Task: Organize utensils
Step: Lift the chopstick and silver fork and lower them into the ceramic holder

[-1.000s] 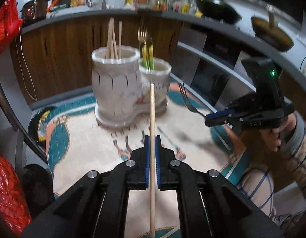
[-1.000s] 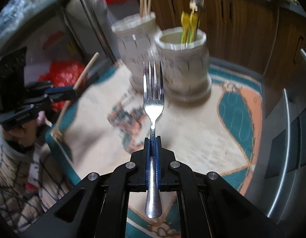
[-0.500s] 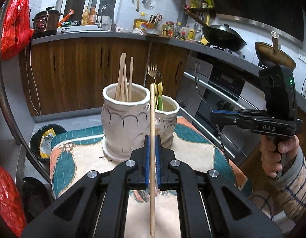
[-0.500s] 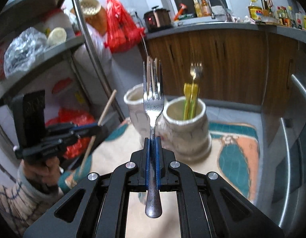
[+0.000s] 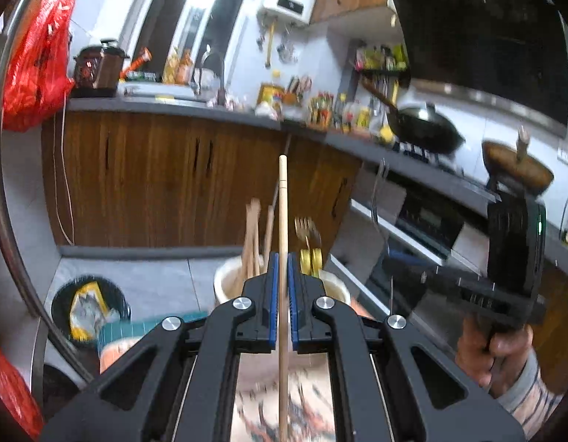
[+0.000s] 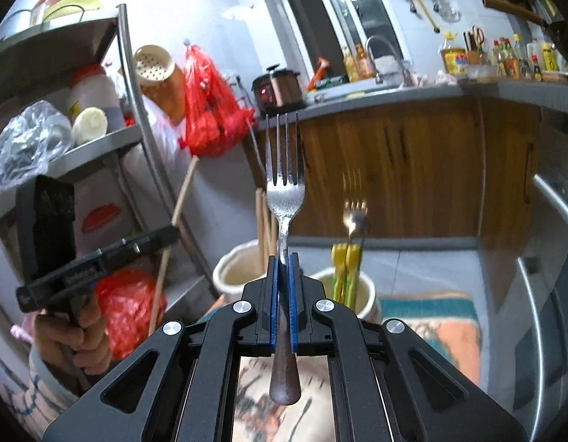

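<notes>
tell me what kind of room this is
A home kitchen, most likely: a black round-bottomed wok on a stove, a brown electric rice cooker on a grey counter over wooden cabinets, and sauce bottles.

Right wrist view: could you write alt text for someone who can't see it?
The right tool is shut on a silver fork, tines up, above a two-cup ceramic utensil holder containing chopsticks and yellow-handled forks. At left, the left tool grips a single wooden chopstick in a cluttered kitchen.
</notes>
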